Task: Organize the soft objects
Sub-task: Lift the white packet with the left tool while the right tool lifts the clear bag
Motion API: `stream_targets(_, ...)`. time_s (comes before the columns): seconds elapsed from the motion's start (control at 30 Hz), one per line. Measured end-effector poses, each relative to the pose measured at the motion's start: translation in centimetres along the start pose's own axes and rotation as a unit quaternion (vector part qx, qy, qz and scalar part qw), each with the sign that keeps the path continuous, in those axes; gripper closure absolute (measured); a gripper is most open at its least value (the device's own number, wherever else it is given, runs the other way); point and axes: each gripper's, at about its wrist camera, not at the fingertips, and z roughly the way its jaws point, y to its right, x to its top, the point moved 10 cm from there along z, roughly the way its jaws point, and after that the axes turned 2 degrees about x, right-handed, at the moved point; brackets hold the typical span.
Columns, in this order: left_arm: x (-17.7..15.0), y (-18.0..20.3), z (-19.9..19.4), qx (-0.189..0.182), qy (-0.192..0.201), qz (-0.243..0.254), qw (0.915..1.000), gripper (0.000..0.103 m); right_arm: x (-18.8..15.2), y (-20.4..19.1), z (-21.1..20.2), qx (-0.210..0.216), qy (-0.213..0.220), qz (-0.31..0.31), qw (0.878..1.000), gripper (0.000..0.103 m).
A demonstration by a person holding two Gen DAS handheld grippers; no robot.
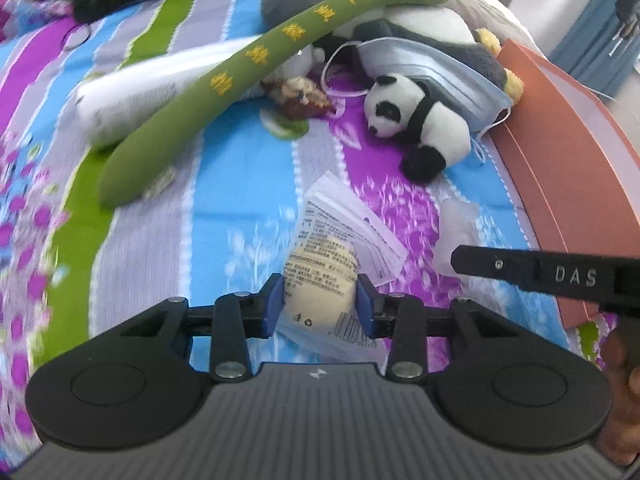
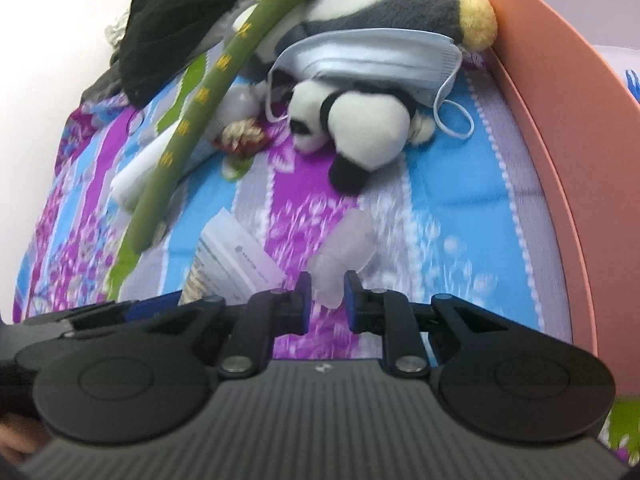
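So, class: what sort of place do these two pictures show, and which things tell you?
Most likely a bedroom: a striped floral bedsheet, a small panda plush lying on it, and a salmon-pink bed board along the edge.

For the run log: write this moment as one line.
left gripper: shut on cream packet | right gripper: shut on clear wrapper | panda plush, green plush stick: on bedsheet

Bedspread (image 1: 224, 216) bare ahead-left of leaflet (image 1: 352, 216): room to pass. Green plush stick (image 1: 224, 80) lies slantwise across left, propped on grey plush (image 1: 448, 28). Panda (image 1: 416, 120) and face mask (image 1: 440, 68) crowd far right. Orange board (image 1: 576, 152) walls right edge. Open strip between panda and board (image 2: 460, 184).
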Motion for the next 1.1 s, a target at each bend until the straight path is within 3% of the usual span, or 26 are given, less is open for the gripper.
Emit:
stream_targets(0.6, -7.9, 1.1, -5.3, 0.003, -0.005, -0.06, 0.9982, 0.059, -8.4, -0.9, -5.5, -0.016, -0.036, -0.042, 0.998, 0.082)
stream_targets(0.83, -9.8, 1.5, -5.3, 0.005, -0.014, -0.079, 0.9967, 0.059, -8.8, -0.1, -5.8, -0.016, -0.032, 0.024, 0.999, 0.068)
stream_targets(0.97, -10.3, 1.4, -5.0, 0.01, -0.017, -0.078, 0.9968, 0.059, -9.1, -0.1, -5.8, -0.038, -0.03, 0.02, 0.999, 0.057)
stream_targets(1.1, -10.3, 1.1, -5.0, 0.011, -0.014, -0.077, 0.9969, 0.059, -9.1, 0.2, -5.5, -0.046, -0.027, 0.032, 0.998, 0.057)
